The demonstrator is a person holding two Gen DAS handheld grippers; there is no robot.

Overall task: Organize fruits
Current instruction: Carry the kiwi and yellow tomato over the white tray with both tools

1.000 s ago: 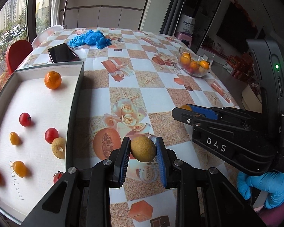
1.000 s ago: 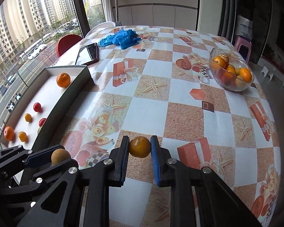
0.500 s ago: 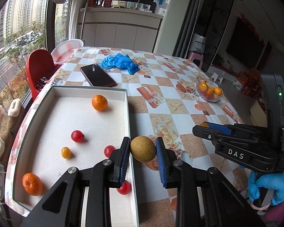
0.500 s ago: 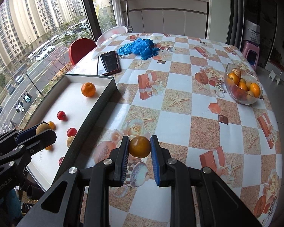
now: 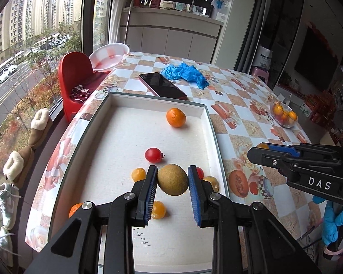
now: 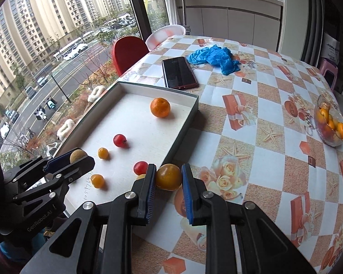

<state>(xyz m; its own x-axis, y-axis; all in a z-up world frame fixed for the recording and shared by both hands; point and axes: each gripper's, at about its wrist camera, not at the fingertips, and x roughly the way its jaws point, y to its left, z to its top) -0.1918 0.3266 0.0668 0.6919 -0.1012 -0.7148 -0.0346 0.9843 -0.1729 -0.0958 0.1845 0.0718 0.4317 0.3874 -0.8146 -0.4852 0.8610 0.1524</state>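
Blue-padded jaws of the left gripper are clamping a brownish round fruit above the white tray, while the right gripper is pinching a small orange fruit over the tray's near edge and the checked tablecloth. Lying in the tray are a tangerine and cherry tomatoes. Beyond it are sitting a phone, blue gloves and a glass fruit bowl.
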